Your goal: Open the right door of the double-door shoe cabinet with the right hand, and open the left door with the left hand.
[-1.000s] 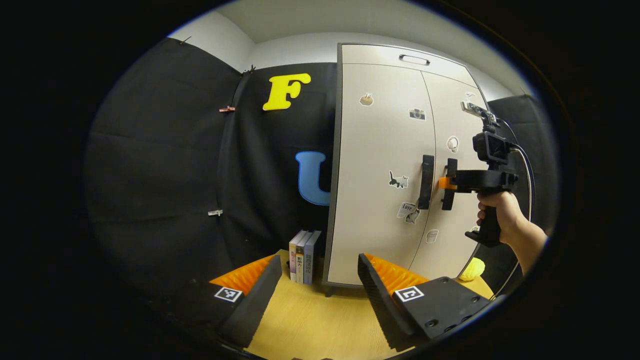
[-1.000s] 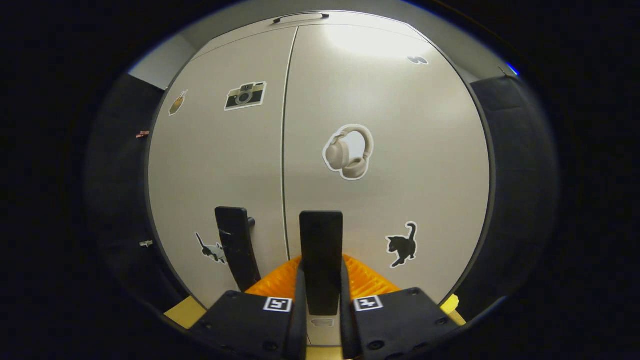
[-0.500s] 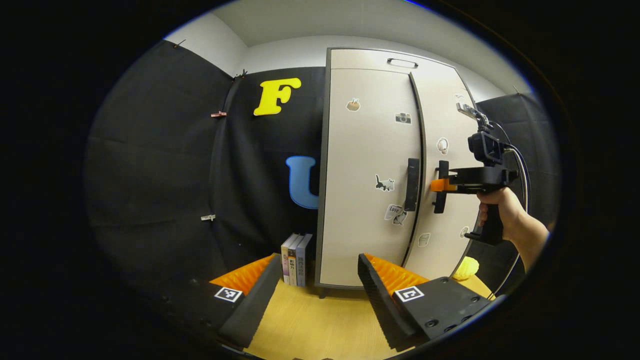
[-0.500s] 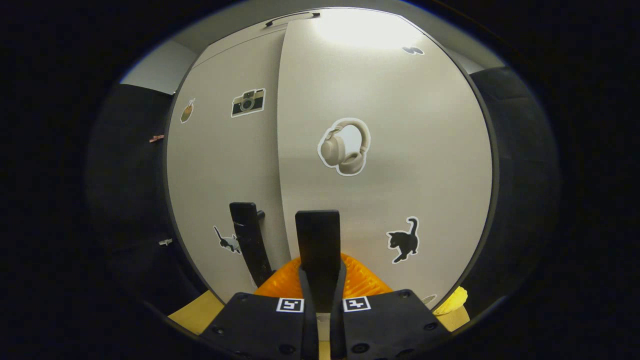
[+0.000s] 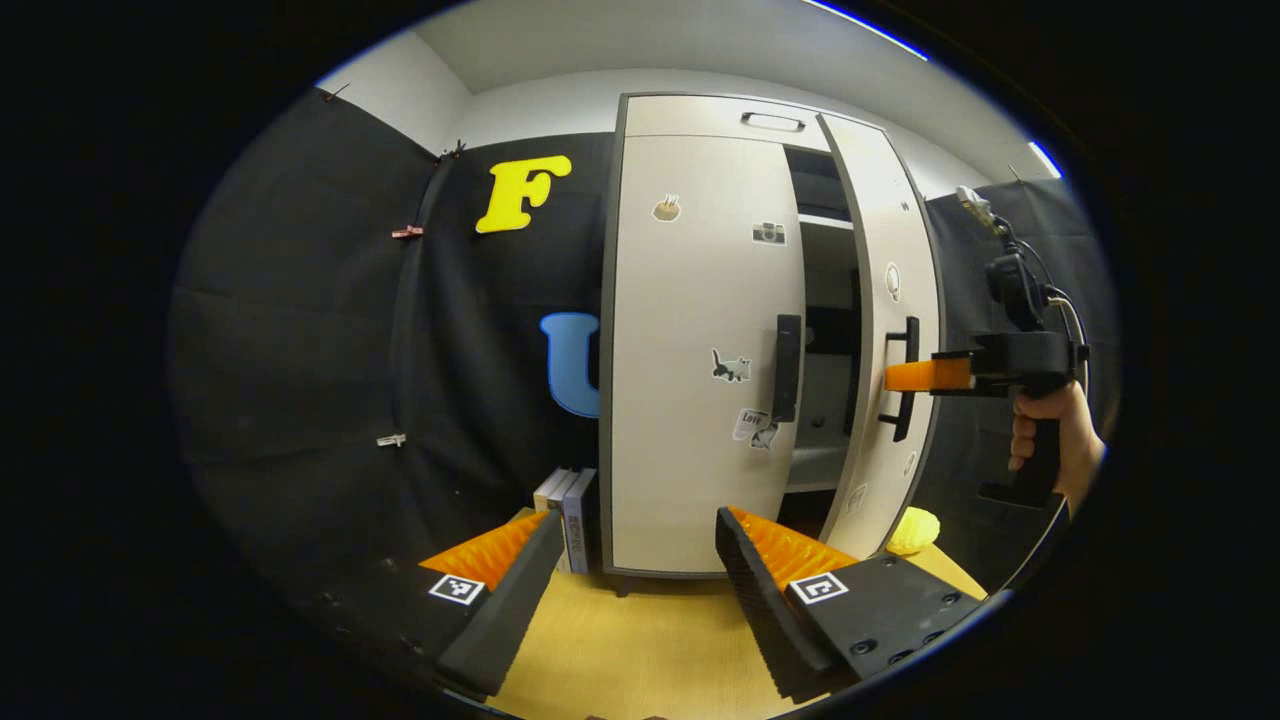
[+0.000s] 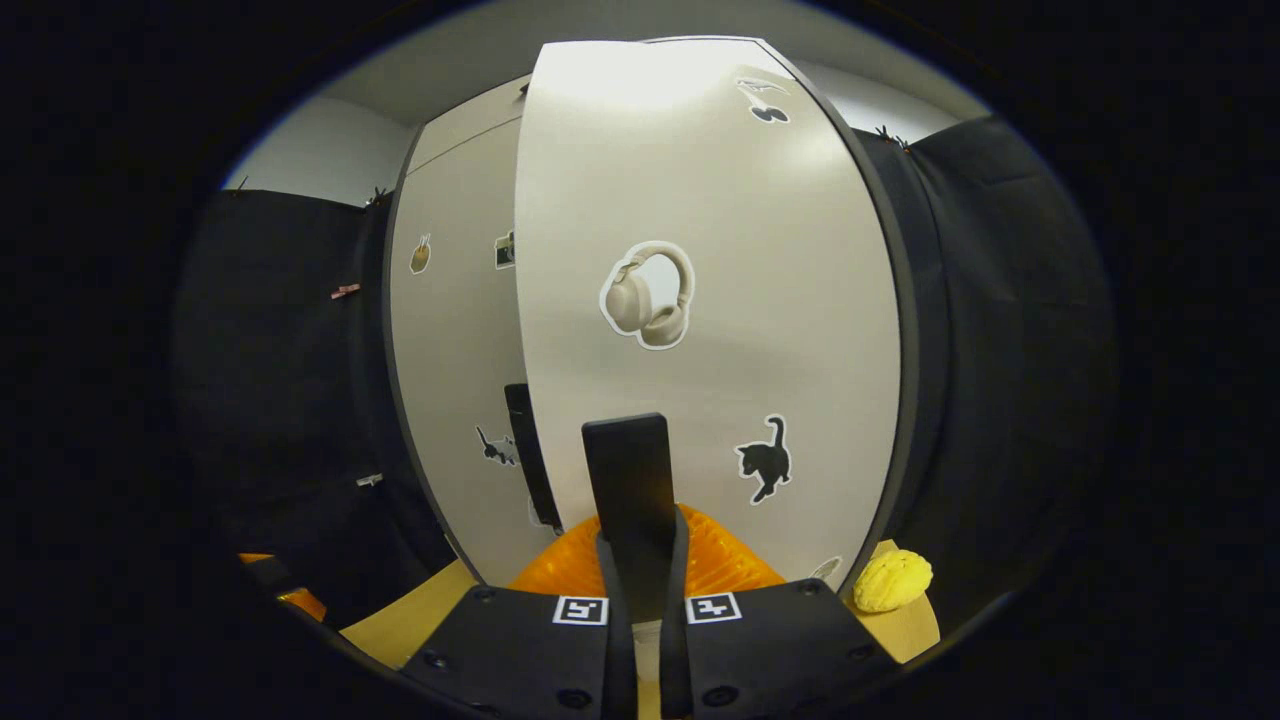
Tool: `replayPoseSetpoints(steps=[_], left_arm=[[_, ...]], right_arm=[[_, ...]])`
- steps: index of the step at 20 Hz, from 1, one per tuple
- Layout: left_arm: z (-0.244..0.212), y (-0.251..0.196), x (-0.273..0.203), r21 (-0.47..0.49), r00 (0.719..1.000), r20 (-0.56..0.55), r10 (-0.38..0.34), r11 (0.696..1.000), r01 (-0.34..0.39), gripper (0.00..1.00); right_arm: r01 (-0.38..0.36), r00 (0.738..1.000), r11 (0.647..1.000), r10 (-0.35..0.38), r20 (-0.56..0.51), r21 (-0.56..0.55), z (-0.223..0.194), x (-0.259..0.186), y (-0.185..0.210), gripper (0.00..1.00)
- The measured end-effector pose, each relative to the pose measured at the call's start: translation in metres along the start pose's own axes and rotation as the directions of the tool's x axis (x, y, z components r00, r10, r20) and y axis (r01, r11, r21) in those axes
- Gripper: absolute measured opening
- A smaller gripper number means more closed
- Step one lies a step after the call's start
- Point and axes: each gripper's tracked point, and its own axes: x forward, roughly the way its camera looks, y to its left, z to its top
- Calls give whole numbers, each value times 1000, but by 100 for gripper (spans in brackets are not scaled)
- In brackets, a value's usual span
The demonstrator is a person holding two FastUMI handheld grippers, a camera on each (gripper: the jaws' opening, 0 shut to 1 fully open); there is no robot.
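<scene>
In the left gripper view, the left gripper (image 5: 625, 575) hangs spread over the surface (image 5: 620, 650), the left door (image 5: 700, 350) shut ahead, its upright handle (image 5: 787, 367) up and right.

In the right gripper view, the right gripper (image 6: 637, 590) pinches the right door's handle (image 6: 628, 480), the right door (image 6: 700, 300) ajar.

A: Ahead of the left gripper (image 5: 635, 590), bare tabletop (image 5: 630, 640) runs open to the closed left door (image 5: 700, 350); books (image 5: 568, 505) crowd the left-hand side.

B: And its handle (image 5: 787, 367)?

A: Free, with a dark gap just right of it. Beyond that, the swung-out right door (image 5: 890, 330) and the right gripper (image 5: 910, 376) block passage.
</scene>
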Motion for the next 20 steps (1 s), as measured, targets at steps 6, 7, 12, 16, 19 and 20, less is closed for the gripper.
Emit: replayPoseSetpoints(steps=[6,7,12,16,19,20], left_arm=[[-2,-14,10,45,1000,-16,-11,999,11,95],[-3,-16,12,47,1000,-19,-14,999,15,95],[-5,-31,22,41,999,-25,-35,999,36,95],[-6,-44,30,50,998,-27,-52,997,53,95],[-4,-53,33,56,998,-24,-66,996,67,95],[-4,-55,33,58,997,-23,-69,996,71,95]], right_arm=[[-11,1000,1000,11,-16,17,7,-31,-22,13],[-10,1000,1000,10,-17,15,9,-36,-28,13],[20,1000,1000,-20,-17,8,15,-65,-50,13],[77,997,997,-77,-4,-5,18,-84,-78,12],[137,991,991,-137,4,9,23,-98,-105,12],[161,987,987,-161,10,6,23,-99,-116,12]])
